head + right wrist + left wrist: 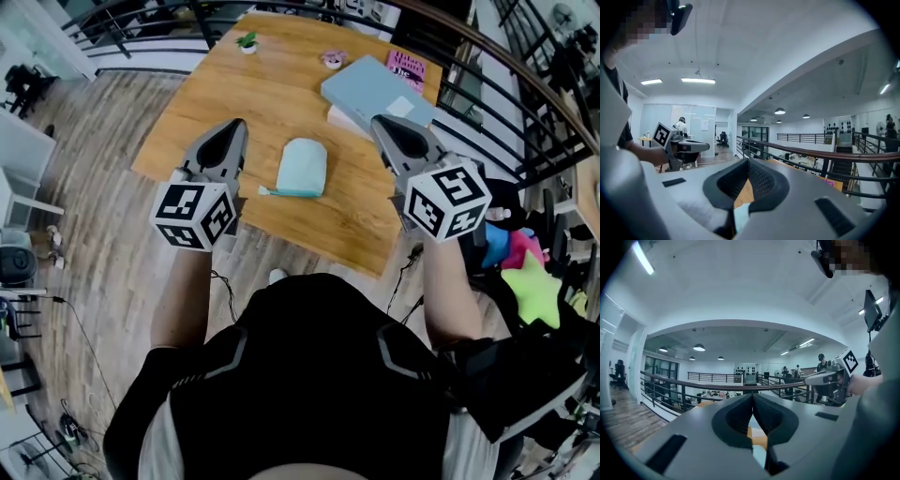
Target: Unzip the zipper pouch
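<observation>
1. Wooden table (216,103): carries the pouch about mid-width, toward the near edge.
2. Grey-blue flat case (375,89): beyond the pouch on its right, clear of it and not in play.
3. Left gripper (239,124): left of the pouch and above it, aimed about level at the railing. Jaws are pressed together with nothing between them.
4. Right gripper (378,122): right of the pouch, similar height and aim. Jaws are also pressed together and empty.
5. Pale teal zipper pouch (302,167): lies flat, between and below both grippers, long axis running away from the person. The zip runs along its near short edge; can't tell if it's open or closed, so this fits before or after unzipping.
6. Zip pull (264,191): sticks out at the pouch's near-left corner, so the left gripper is nearer to it.
</observation>
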### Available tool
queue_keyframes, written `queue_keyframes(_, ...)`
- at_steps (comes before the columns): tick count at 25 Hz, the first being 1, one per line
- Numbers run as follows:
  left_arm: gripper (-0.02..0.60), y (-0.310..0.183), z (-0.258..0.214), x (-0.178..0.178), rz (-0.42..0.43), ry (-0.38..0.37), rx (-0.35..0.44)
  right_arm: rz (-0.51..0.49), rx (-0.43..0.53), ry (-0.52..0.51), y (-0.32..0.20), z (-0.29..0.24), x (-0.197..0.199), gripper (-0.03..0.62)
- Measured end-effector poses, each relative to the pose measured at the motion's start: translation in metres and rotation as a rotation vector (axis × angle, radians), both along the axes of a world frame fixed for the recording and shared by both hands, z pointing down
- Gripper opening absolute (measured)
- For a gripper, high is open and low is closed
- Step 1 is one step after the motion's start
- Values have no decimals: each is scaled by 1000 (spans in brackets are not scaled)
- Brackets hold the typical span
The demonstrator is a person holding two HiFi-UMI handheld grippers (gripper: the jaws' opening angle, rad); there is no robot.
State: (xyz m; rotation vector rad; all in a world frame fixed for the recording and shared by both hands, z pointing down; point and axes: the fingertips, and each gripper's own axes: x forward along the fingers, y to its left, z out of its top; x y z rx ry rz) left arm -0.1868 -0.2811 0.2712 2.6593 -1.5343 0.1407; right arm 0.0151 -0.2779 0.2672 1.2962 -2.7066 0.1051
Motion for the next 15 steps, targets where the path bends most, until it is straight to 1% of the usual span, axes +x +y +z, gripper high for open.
queue_keyframes(5,29,5,-5,-1,-5,46,-26,11,13,-5,1,-4,3,8)
queue_keyframes(10,29,7,-8,-6,-35,16,-11,2,22,32,1,-3,-1,8)
queue_keyframes(15,29,8,-10,-7,-60,-9,3,-1,25,28,0,-3,-2,8)
